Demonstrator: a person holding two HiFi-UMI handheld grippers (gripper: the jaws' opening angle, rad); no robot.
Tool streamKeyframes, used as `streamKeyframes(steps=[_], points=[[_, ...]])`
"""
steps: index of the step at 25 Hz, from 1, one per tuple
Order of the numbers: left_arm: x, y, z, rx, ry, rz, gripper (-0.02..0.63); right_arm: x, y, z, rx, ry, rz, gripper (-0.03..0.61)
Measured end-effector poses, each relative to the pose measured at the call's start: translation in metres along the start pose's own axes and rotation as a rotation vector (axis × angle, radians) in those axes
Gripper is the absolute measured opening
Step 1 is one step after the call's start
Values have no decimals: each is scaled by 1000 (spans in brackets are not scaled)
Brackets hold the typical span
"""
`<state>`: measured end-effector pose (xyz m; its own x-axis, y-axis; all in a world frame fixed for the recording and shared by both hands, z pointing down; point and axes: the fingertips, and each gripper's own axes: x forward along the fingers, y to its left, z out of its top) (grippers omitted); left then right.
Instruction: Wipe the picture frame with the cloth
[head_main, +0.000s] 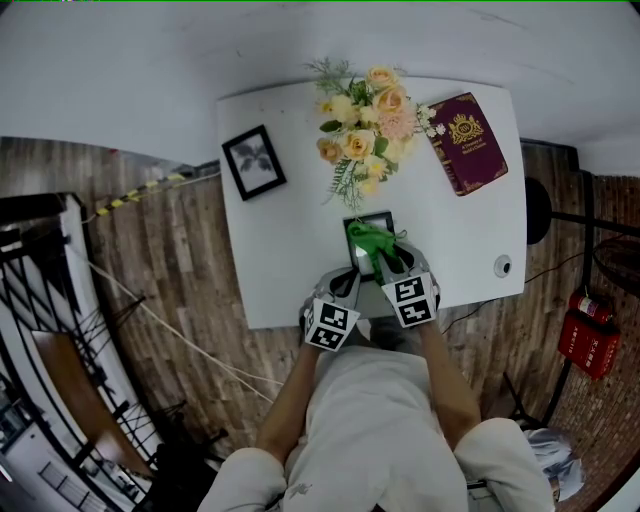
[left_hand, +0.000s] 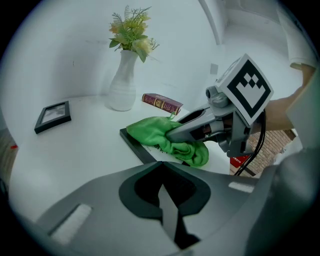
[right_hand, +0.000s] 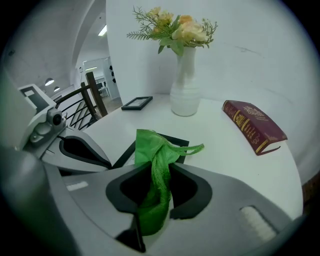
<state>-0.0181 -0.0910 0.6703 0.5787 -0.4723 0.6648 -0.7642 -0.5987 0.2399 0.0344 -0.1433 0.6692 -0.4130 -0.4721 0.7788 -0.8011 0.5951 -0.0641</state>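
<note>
Fingers (right_hand: 225, 200) of the right gripper (right_hand: 160, 176) are clenched on the green cloth (right_hand: 154, 147). It is pinched at one bunched end, so that the loose end is left free to drape forward. In the head view the cloth (head_main: 372, 240) is seen lying on the picture frame (head_main: 382, 219), which rests flat on the white counter (head_main: 290, 260) near its front edge, directly ahead of the person. This hold is judged to suit wiping: the cloth can be dragged over the glass while the fingers are kept off it.

The left gripper (left_hand: 162, 182) is closed with nothing between its fingers (left_hand: 100, 200). It is placed just beside the near left edge of the frame (left_hand: 134, 143), probably so that the frame can be steadied against sliding. Whether it touches the frame cannot be told.

Two picture frames are counted: the one under the cloth, and a smaller black frame (head_main: 254, 162) set well apart at the counter's back left. One vase of flowers (head_main: 365, 120) and one dark red book (head_main: 467, 142) are counted at the back. One cloth and two grippers are in use. One small round object (head_main: 502, 265) sits near the right edge; its kind cannot be made out.
</note>
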Motion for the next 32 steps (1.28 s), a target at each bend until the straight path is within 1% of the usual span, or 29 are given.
streamKeyframes(steps=[4, 6, 10, 14, 18, 22, 27, 32], points=[[0, -1, -1, -15, -1, -4, 20, -8, -14, -2, 11, -1, -32, 95], [-1, -1, -1, -10, 2, -1, 20, -12, -20, -3, 23, -7, -43, 97], [0, -1, 0, -4, -3, -7, 20, -24, -34, -4, 28, -6, -98, 96], [1, -1, -1, -4, -1, -24, 20, -41, -36, 2, 28, -32, -124, 95], [0, 0, -2, 9, 11, -28, 20, -52, -16, 13, 22, -65, -95, 95], [0, 1, -1, 25, 17, -44, 20, -49, 14, 17, 21, -78, -31, 95], [0, -1, 0, 31, 20, -63, 20, -33, 44, 11, 17, -54, 32, 95], [0, -2, 0, 36, 21, -73, 20, -19, 58, 2, 54, -20, 45, 95]])
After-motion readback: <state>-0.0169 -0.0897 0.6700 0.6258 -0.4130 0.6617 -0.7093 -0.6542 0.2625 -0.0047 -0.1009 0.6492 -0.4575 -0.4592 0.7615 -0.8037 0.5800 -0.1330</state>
